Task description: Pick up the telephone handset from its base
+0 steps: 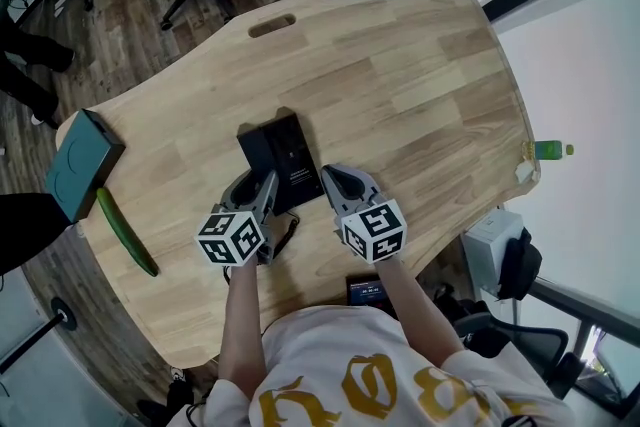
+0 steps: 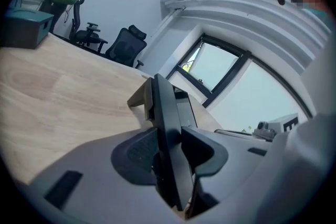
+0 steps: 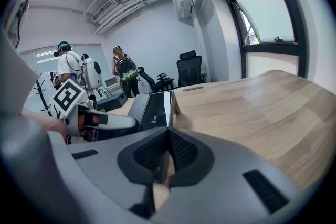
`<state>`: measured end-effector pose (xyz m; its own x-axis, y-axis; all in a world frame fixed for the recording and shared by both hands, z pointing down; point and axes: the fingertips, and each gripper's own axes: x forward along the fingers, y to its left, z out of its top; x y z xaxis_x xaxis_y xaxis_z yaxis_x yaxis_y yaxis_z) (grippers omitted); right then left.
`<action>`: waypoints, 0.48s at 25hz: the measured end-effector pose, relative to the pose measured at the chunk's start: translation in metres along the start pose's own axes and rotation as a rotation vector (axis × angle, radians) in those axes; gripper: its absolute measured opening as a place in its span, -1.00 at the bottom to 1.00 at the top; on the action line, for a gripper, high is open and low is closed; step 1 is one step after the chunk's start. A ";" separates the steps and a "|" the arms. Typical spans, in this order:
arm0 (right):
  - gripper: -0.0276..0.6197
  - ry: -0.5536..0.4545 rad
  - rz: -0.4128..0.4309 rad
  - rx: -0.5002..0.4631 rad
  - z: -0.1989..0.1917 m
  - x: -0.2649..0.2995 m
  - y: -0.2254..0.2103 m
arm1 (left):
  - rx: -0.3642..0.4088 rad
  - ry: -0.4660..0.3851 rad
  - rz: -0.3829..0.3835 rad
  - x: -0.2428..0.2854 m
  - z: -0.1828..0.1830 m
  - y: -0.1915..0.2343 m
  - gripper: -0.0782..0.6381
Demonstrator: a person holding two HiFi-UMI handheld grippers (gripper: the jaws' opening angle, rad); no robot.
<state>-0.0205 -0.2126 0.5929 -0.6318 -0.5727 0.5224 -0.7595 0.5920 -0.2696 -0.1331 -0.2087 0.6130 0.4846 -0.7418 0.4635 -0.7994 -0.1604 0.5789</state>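
Left tongs (image 2: 168, 132): pinching black handset (image 2: 163, 97) by its sides; right tongs (image 3: 168, 136): pressed together, empty, beside base (image 3: 149, 107); recommended: firm hold, straight upward lift, base left flat on surface (image 1: 420, 85).

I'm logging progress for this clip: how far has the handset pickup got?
Done: the approach; the left gripper is at the telephone base. In hand: the grip; its jaws press the handset from both sides. The right gripper, jaws together and empty, sits by the base's near corner. Left: the lift; the handset looks not yet raised off the base.
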 end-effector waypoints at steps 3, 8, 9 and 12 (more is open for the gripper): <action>-0.90 -0.010 0.003 -0.001 0.005 -0.001 0.001 | 0.046 -0.023 0.015 -0.005 0.003 -0.006 -0.41; -0.90 -0.017 0.016 -0.008 0.007 -0.001 0.009 | 0.037 -0.033 -0.008 -0.008 0.002 -0.009 -0.44; -0.90 -0.017 0.017 -0.011 0.007 -0.001 0.010 | 0.028 -0.032 -0.013 -0.008 0.003 -0.009 -0.45; -0.90 -0.022 0.018 -0.013 0.009 -0.001 0.012 | 0.012 -0.034 -0.023 -0.009 0.005 -0.008 -0.46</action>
<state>-0.0307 -0.2100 0.5819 -0.6490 -0.5740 0.4994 -0.7458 0.6095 -0.2687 -0.1331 -0.2040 0.6010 0.4907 -0.7598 0.4265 -0.7925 -0.1858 0.5808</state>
